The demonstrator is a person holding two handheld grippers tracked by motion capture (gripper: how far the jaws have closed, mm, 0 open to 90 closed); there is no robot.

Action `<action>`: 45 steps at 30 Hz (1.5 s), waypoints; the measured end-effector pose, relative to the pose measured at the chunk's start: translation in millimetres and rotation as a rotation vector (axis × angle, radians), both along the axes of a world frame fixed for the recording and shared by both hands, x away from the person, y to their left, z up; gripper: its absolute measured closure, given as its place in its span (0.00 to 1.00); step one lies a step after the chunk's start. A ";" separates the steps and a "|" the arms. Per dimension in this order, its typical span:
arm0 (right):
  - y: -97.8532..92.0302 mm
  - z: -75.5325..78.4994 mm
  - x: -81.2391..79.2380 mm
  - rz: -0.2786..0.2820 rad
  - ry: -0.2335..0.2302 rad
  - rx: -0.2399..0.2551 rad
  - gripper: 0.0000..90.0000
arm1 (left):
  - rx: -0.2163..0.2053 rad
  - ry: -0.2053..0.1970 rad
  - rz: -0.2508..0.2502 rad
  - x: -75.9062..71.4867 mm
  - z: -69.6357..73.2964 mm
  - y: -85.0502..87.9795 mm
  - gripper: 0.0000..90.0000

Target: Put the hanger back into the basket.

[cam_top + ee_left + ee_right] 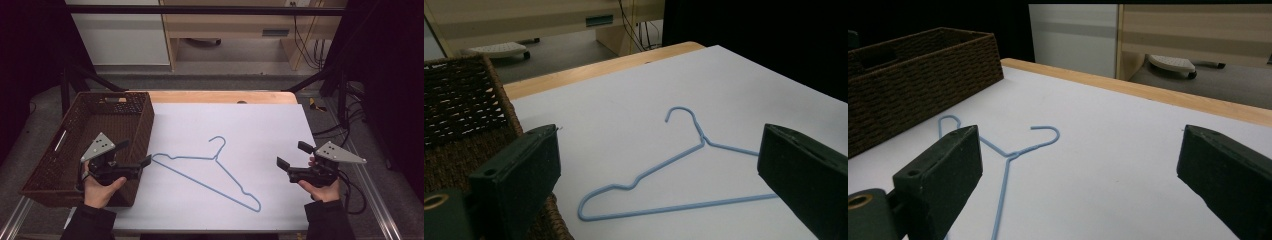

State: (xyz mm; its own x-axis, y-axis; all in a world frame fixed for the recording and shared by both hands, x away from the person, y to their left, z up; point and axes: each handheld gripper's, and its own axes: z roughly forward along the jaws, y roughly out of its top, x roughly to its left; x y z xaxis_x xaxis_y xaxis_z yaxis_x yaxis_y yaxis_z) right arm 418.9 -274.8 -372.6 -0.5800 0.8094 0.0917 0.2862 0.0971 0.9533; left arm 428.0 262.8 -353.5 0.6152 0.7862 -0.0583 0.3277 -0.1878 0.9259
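Right of the wicker basket [85, 145], flat on the white sheet [260, 130] — the blue wire hanger [210, 170], untouched. Left gripper [132, 155] and right gripper [295, 155] flank it, jaws spread, empty. Best approach, probably: pinch the thin wire low at the neck. Basket wall crowds the hanger's near corner — left side tight.

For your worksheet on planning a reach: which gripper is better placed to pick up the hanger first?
Probably the left gripper. Its open jaws sit right beside the hanger, next to the shoulder end by the basket. The right gripper, also open, is farther from any part of the wire.
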 end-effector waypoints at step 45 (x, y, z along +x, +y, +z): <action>98.1 -1.5 32.9 0.141 0.131 -0.221 0.13 | 0.040 0.015 -0.046 -0.9 -7.0 -22.3 0.05</action>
State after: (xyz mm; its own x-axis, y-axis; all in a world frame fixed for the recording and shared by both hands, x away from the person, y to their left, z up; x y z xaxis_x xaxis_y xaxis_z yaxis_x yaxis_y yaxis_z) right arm 451.8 -176.7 -374.1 -0.6835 0.7300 0.0033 0.3741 0.3464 0.8603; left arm 427.0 240.5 -360.5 0.6504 0.7587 -0.0371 0.3314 -0.2395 0.9126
